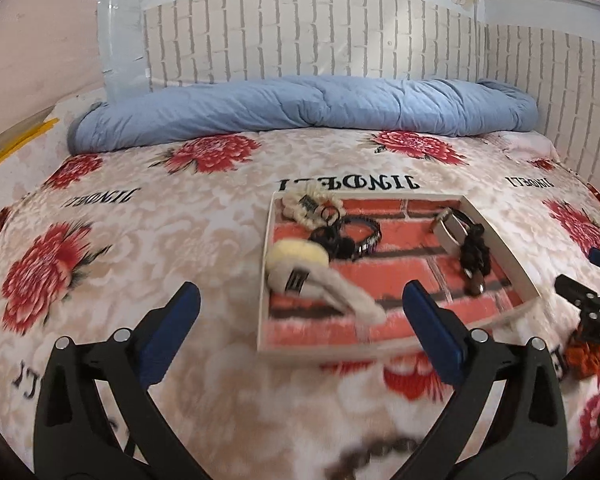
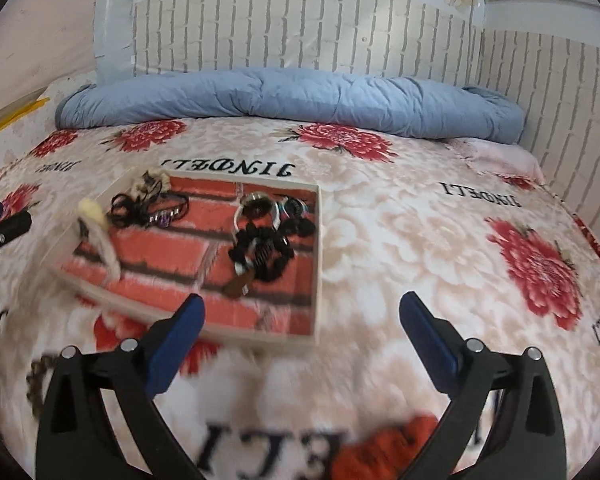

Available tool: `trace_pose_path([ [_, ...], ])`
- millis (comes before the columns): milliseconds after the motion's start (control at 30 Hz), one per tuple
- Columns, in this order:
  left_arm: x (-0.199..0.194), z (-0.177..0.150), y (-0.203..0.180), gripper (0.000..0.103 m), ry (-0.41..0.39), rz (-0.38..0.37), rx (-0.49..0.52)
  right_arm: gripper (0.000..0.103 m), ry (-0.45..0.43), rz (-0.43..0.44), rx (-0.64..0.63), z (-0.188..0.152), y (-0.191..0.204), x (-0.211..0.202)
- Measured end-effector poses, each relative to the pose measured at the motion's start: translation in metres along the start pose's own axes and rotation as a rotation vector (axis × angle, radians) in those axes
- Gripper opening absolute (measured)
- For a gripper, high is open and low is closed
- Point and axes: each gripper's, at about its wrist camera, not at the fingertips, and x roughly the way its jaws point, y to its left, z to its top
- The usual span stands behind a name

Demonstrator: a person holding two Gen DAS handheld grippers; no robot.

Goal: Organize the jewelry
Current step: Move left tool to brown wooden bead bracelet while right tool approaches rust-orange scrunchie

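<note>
Two grippers are hovering over the flowered blanket (image 1: 140, 248), and both are standing spread with nothing between the fingers: the left gripper (image 1: 300, 316) at the bottom centre of its view, the right gripper (image 2: 300, 320) likewise in its own. The tray (image 1: 265, 280), shallow and lined with a red brick print, is sitting at the centre right of the left view and at the centre left of the right view. Most of the jewelry is already lying inside it: a cream scrunchie (image 1: 308, 202) at the far left corner, a black bracelet (image 1: 364, 236) beside it, a fluffy cream headband (image 1: 320, 280) along the left side, and a black beaded piece (image 1: 474, 254) near the right wall.

The headband seems to be overhanging the left rim, so a nudge from either finger could be tipping it out onto the blanket. An orange item (image 2: 384, 446) is lying outside the tray, blurred at the bottom of the right view, and looks like the next thing to collect; its kind cannot be told. The blanket is soft and plush, so pressing down there risks pinching pile along with the piece. The tray is light-looking on yielding bedding, so a careless bump could be tilting it and sliding its contents together.
</note>
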Motion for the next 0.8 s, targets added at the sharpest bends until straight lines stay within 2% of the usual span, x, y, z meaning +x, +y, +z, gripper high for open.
trace_pose_path([
  [133, -0.026, -0.025, 0.005, 0.098, 0.023, 0.03, -0.023, 0.096, 0.01, -0.024, 0.012, -0.026, -0.02, -0.026],
  [367, -0.047, -0.061, 0.007, 0.098, 0.055, 0.017, -0.061, 0.096, -0.012, -0.058, 0.056, -0.061, -0.057, -0.05],
  [600, -0.042, -0.085, -0.002, 0.098, 0.091, 0.016, -0.034, 0.096, -0.033, -0.099, 0.028, -0.077, -0.07, -0.05],
  [800, -0.026, -0.097, -0.007, 0.098, 0.153, -0.006, -0.036, 0.096, 0.033, -0.092, 0.04, -0.087, -0.077, -0.034],
])
